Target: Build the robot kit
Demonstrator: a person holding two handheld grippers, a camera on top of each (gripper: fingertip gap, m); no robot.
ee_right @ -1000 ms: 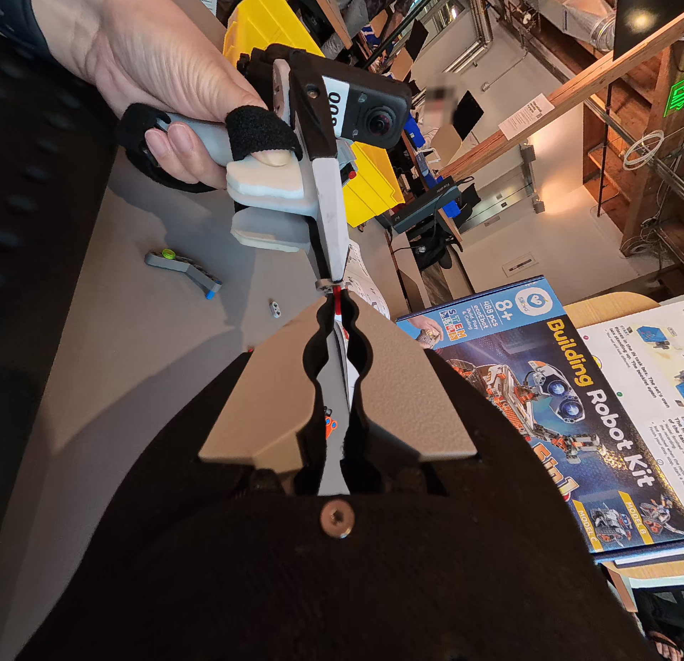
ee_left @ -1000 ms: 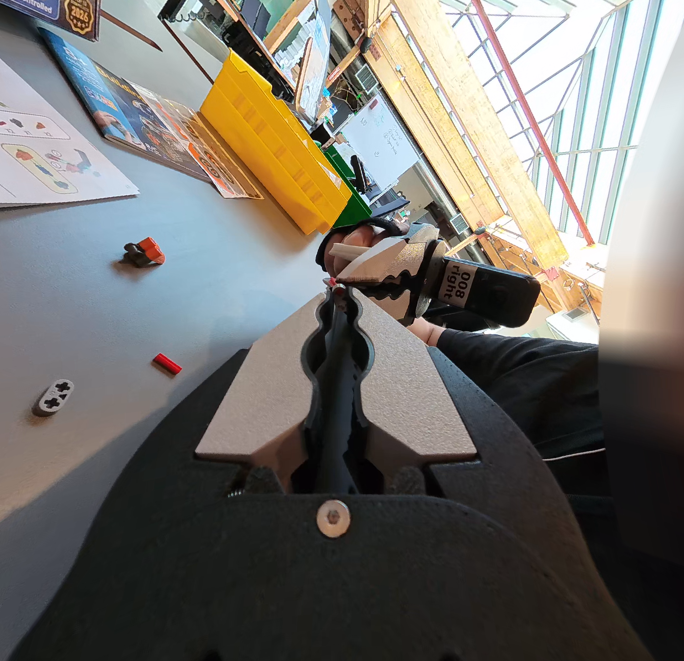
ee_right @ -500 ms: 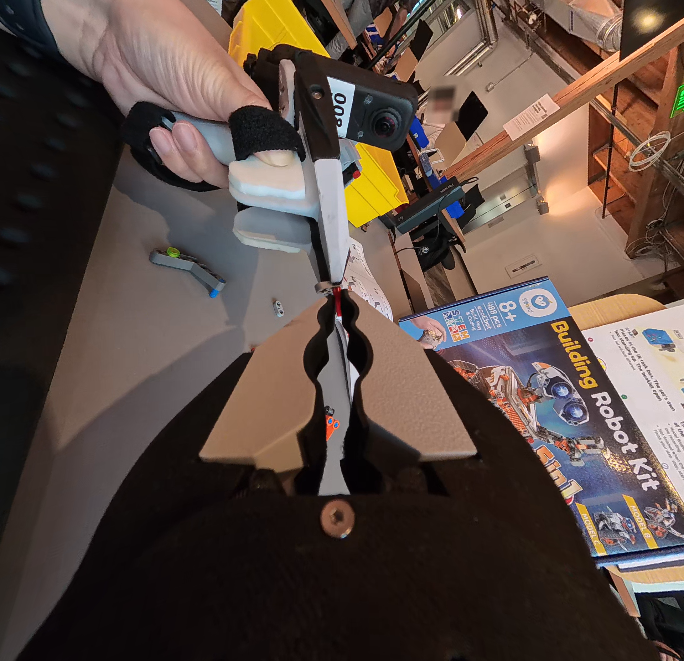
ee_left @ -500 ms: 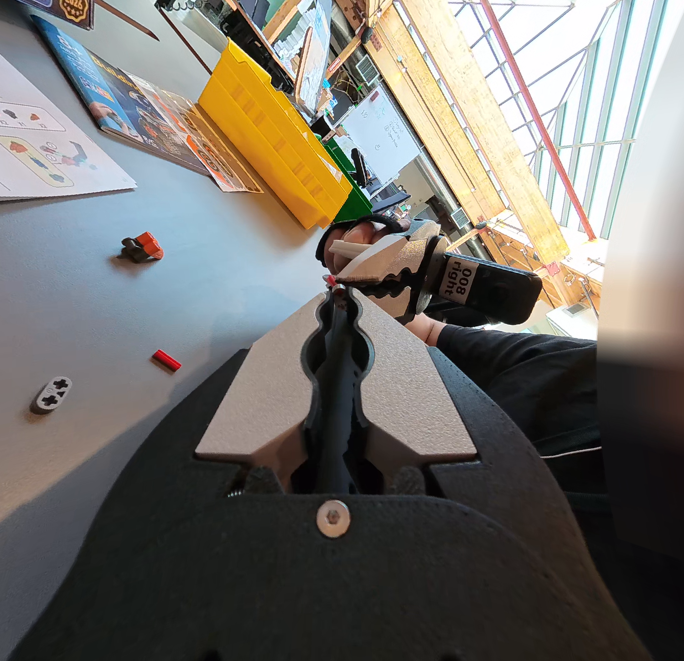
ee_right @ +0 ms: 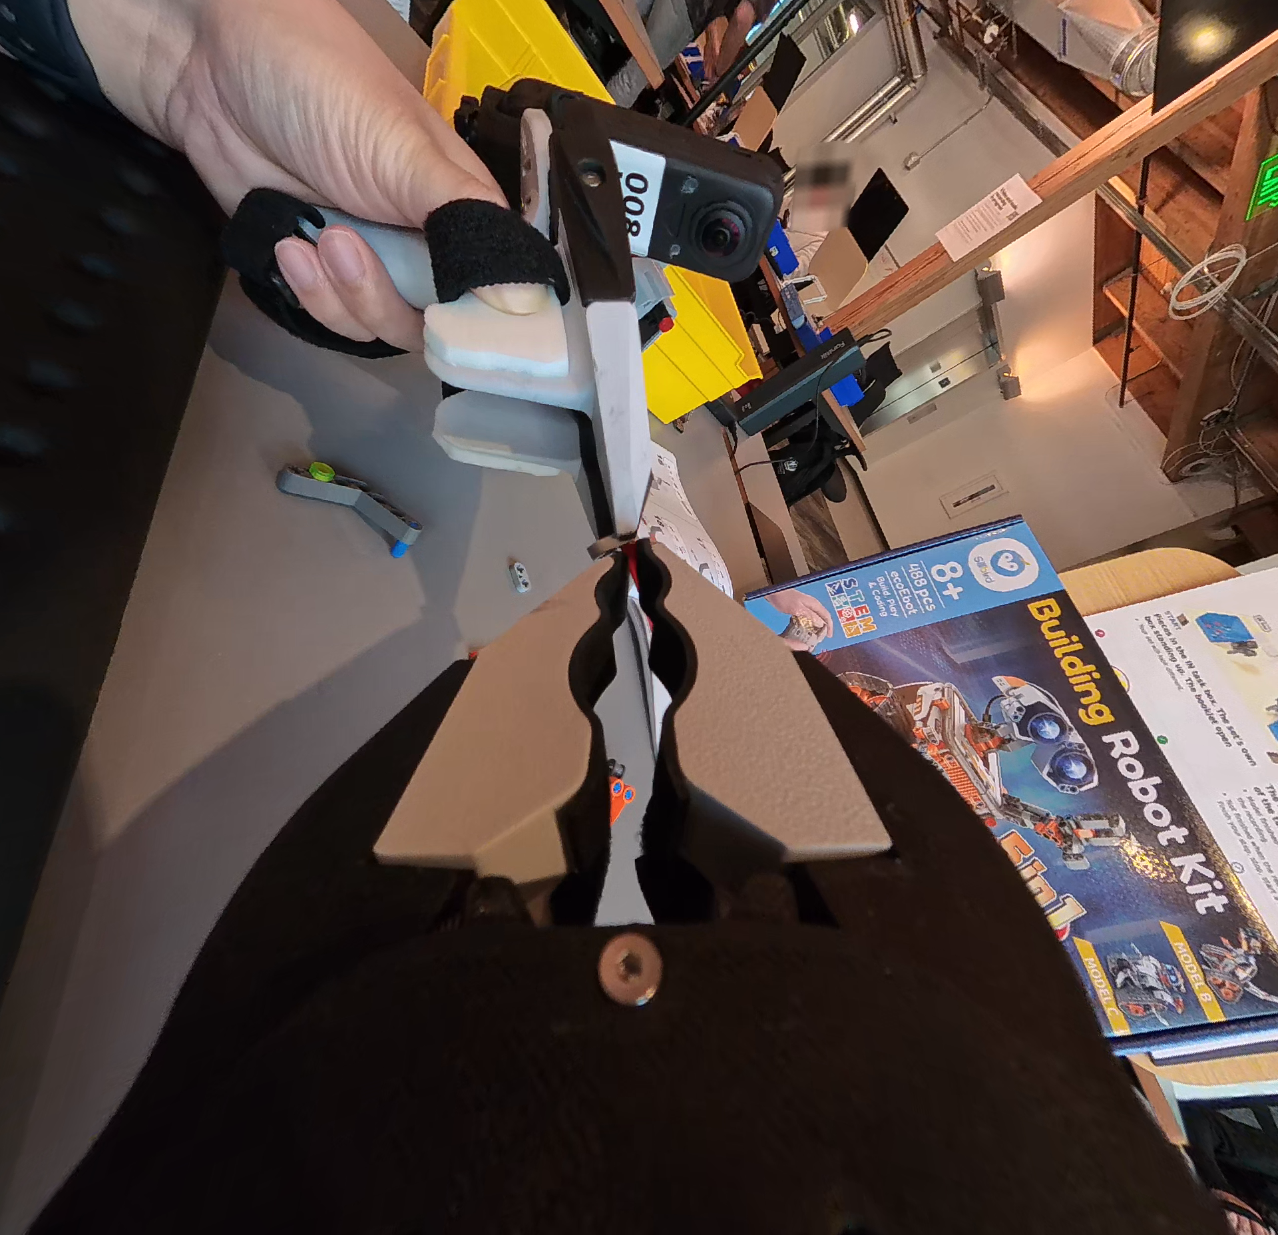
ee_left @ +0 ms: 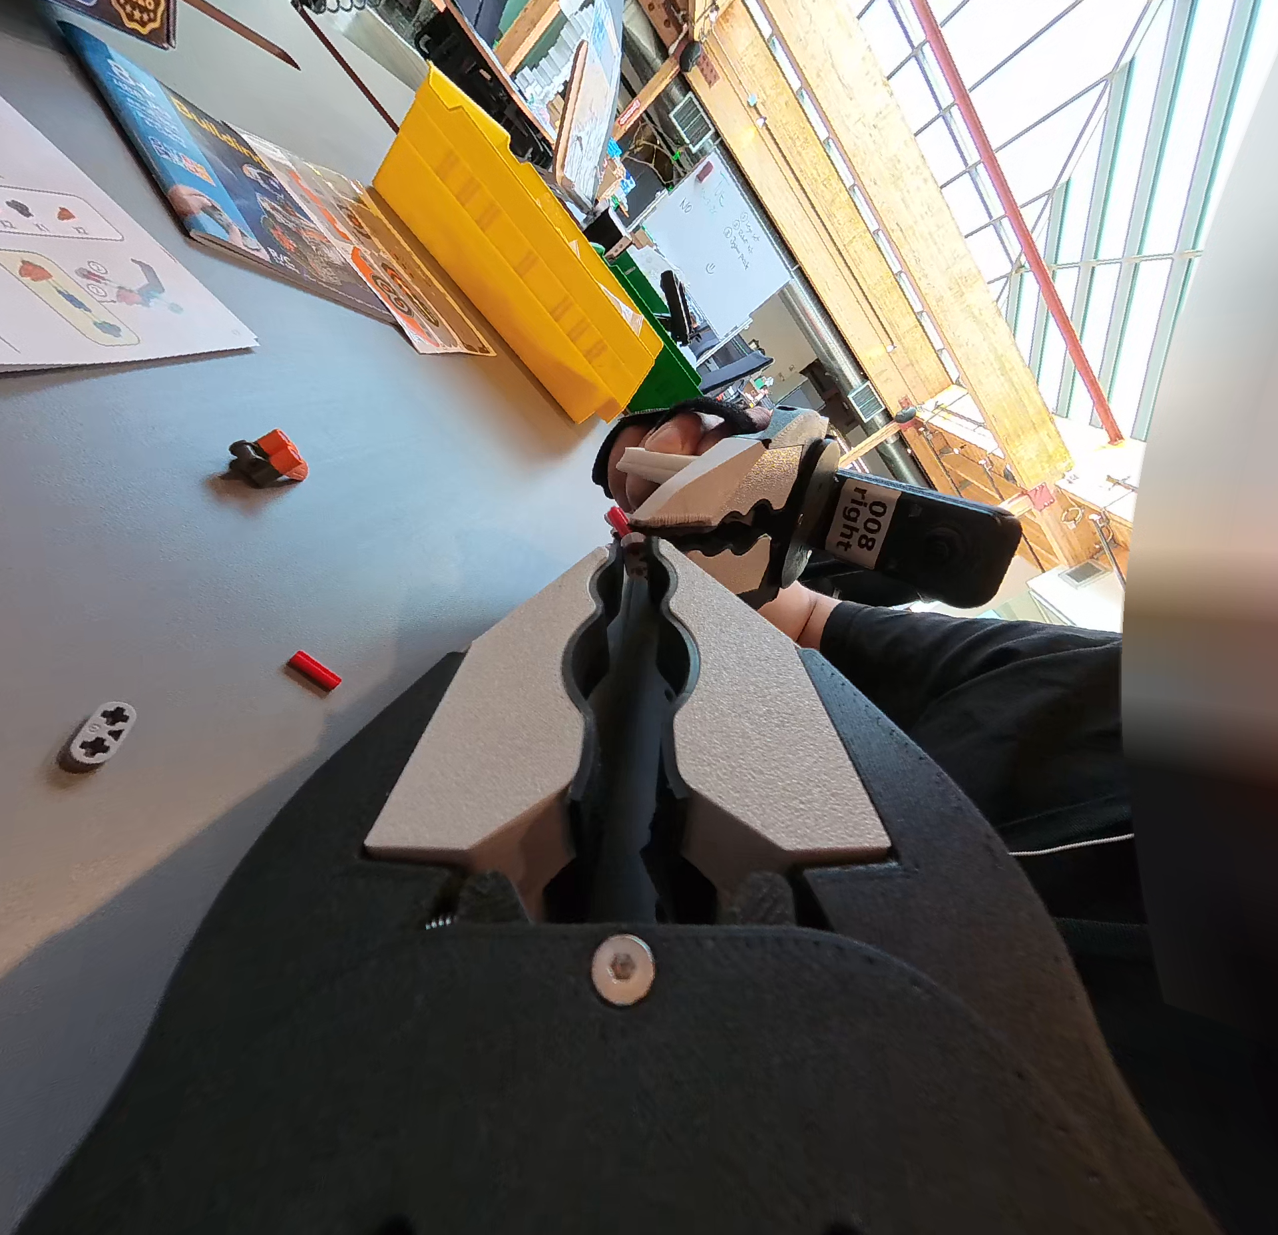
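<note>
Both grippers are held above the grey table [ee_left: 173, 579], tip to tip. My left gripper [ee_left: 631, 553] is shut on a small grey piece [ee_right: 602, 548] that sticks out of its tips. My right gripper [ee_right: 626, 565] is shut on a thin red pin [ee_right: 631, 569]. The pin's end [ee_left: 615, 518] shows at the right gripper's tips [ee_left: 633, 520], right against the left gripper's tips. In the right wrist view the left gripper [ee_right: 614, 534] comes down from above, held by a hand [ee_right: 290, 109]. Whether the pin and the piece are joined is hidden.
On the table lie an orange-and-black piece [ee_left: 266, 456], a loose red pin [ee_left: 315, 670], a grey two-hole beam [ee_left: 97, 735] and a bent grey beam [ee_right: 353, 500]. A yellow bin [ee_left: 512, 247], a kit box [ee_right: 1003, 752] and an instruction sheet [ee_left: 83, 289] lie beyond. Less than 4 cm separates the two grippers' tips.
Both grippers stay shut and tip to tip. The views have shifted only slightly; the loose parts on the table have not moved.
</note>
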